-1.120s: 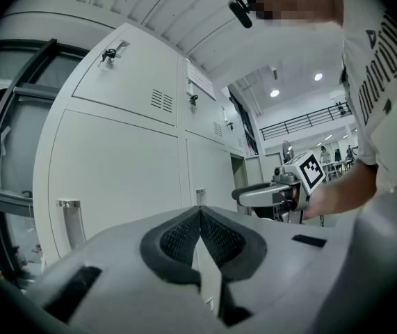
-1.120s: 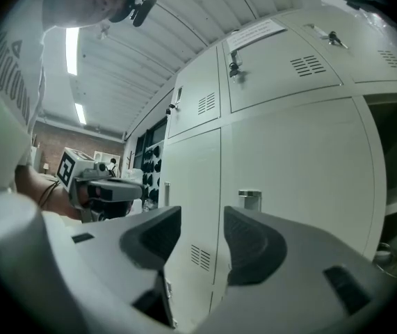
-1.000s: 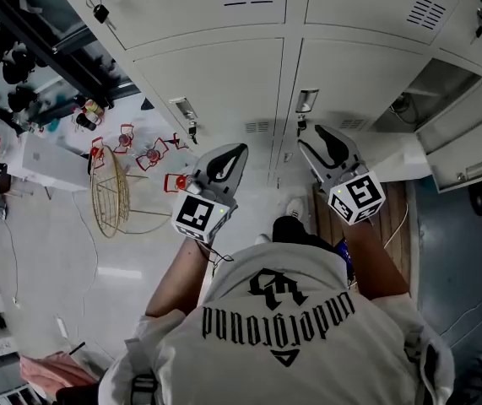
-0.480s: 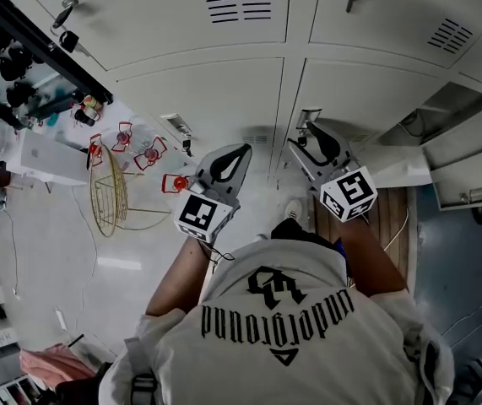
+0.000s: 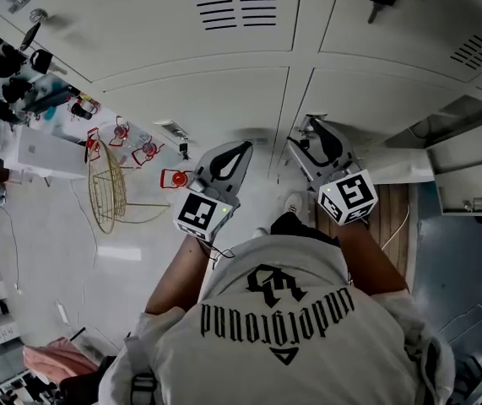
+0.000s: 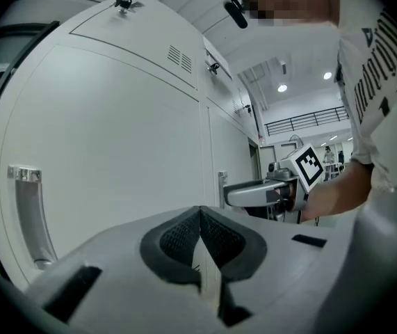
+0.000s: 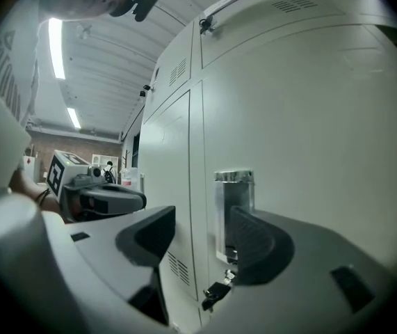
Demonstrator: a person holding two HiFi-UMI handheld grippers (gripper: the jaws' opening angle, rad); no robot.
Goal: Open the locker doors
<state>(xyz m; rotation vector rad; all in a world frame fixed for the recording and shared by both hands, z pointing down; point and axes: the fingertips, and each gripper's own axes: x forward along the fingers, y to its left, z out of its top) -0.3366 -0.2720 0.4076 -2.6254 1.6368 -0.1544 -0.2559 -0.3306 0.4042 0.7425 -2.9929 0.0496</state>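
Opening right tongs frame one handle; left tongs closed.

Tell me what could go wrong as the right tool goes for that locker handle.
1. The right tool is opening its jaws with the chrome handle lined up between them, not gripped; closing off-centre could slip off it.
2. The key hanging just below might get snagged.
3. The shut left tool, close to the neighbouring door, could bump it.
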